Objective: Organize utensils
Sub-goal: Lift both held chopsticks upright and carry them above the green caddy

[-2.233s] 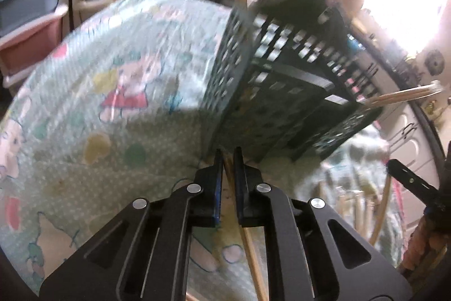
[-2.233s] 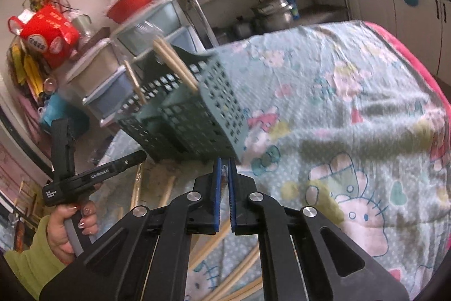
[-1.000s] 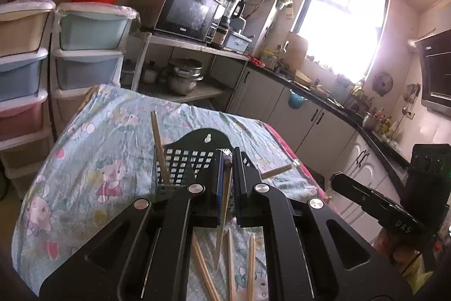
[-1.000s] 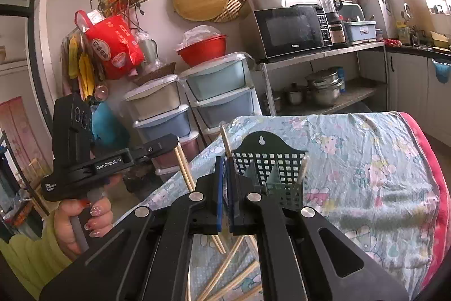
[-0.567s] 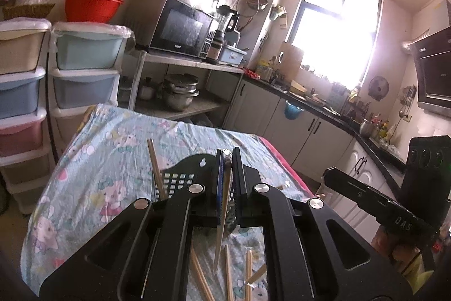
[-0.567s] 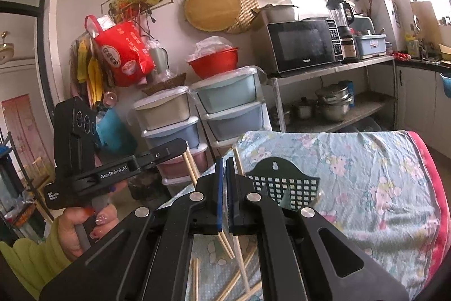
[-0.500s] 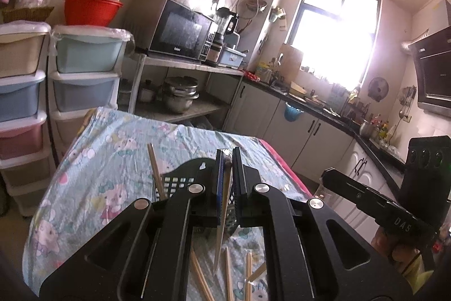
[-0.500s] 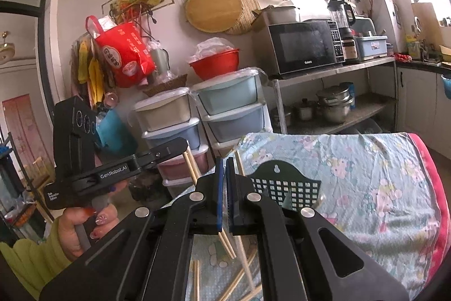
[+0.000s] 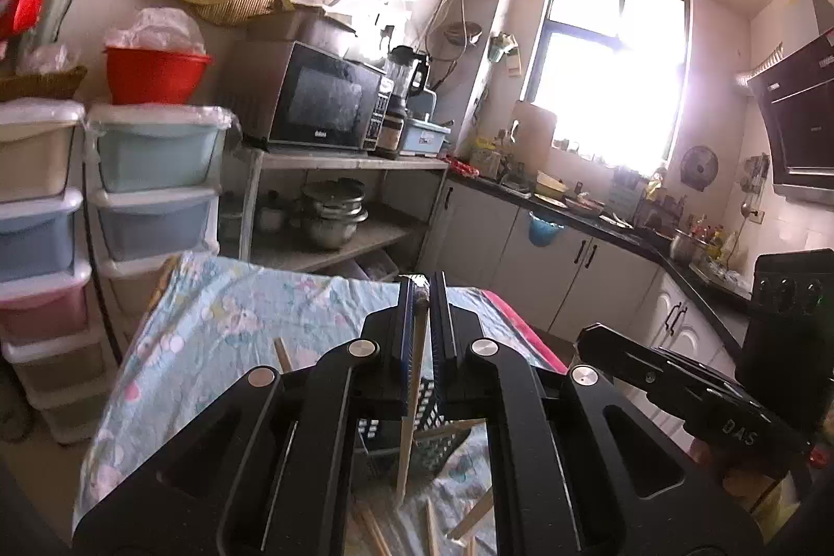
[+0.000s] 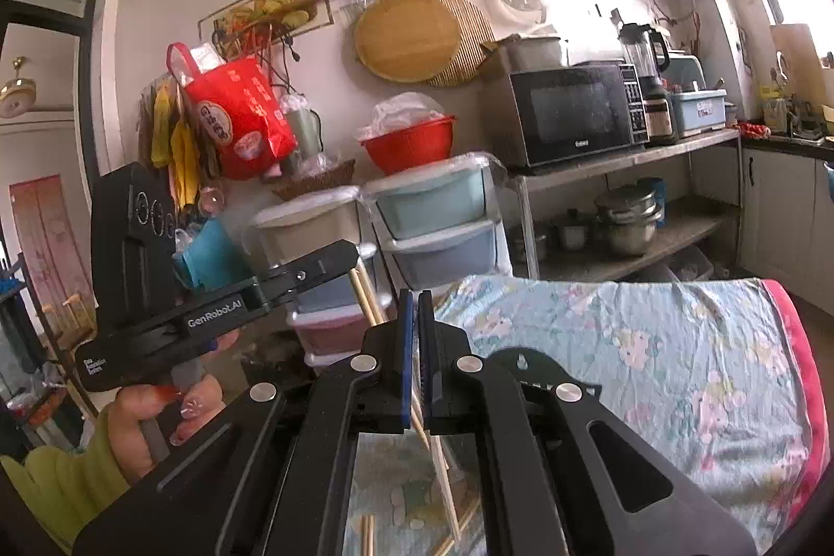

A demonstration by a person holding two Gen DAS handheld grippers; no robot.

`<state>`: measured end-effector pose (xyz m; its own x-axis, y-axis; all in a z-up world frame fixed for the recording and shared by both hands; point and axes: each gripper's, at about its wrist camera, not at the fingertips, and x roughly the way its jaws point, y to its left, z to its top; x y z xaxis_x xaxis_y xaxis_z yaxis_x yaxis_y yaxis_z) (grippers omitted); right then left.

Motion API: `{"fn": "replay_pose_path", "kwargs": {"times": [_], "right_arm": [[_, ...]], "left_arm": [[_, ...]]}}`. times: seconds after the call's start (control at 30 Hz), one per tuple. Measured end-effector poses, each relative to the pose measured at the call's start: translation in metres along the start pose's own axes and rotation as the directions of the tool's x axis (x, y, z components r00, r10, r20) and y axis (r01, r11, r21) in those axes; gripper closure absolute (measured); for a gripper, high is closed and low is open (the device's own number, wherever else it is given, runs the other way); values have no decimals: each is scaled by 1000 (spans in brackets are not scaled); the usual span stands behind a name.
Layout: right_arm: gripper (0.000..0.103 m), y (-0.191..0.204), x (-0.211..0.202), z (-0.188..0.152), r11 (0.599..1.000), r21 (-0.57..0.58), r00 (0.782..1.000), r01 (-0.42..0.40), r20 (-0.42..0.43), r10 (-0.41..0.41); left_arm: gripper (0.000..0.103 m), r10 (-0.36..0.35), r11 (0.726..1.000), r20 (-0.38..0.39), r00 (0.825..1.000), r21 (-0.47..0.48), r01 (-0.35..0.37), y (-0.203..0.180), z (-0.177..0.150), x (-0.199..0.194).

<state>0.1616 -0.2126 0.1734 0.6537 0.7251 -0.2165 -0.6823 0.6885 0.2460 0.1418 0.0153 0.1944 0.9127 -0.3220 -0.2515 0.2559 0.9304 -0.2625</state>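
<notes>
Between the pads of the left tool (image 9: 421, 295) a single wooden chopstick (image 9: 412, 394) was pinched, hanging almost upright with its lower tip above the counter (image 9: 219, 316) and its flowered cloth. Directly behind it, toward 12 o'clock, stood the dark perforated basket (image 9: 432, 420), with at least one chopstick (image 9: 283, 355) leaning out of it at about 10 o'clock. At 6 o'clock from the basket, several loose chopsticks (image 9: 432, 527) lay scattered on the cloth, not yet collected.

From the right wrist view, the right tool (image 10: 415, 295) had its jaws drawn nearly together; a chopstick (image 10: 435, 452) ran through the narrow gap, but I cannot tell whether the right tool gripped it or whether it belonged to the left tool (image 10: 318, 267), which held a stick at 10 o'clock. The basket's (image 10: 526, 366) rounded hanging tab peeked out at 2 o'clock of the jaws.

Judging from this, the sorting was partly done: some sticks were in the basket, one was on its way, and a handful remained on the cloth.
</notes>
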Motion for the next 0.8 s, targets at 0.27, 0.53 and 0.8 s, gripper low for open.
{"fn": "replay_pose_path", "kwargs": {"times": [0.27, 0.53, 0.8], "right_arm": [[101, -2, 7, 23, 1000, -13, 1000, 7, 27, -6], [101, -11, 9, 54, 1000, -10, 998, 11, 69, -10], [101, -22, 14, 73, 1000, -22, 996, 22, 88, -20]], "left_arm": [[100, 13, 1000, 31, 999, 27, -14, -8, 18, 7], [100, 18, 999, 38, 999, 32, -19, -10, 26, 19], [100, 45, 999, 25, 999, 25, -46, -8, 32, 44]]}}
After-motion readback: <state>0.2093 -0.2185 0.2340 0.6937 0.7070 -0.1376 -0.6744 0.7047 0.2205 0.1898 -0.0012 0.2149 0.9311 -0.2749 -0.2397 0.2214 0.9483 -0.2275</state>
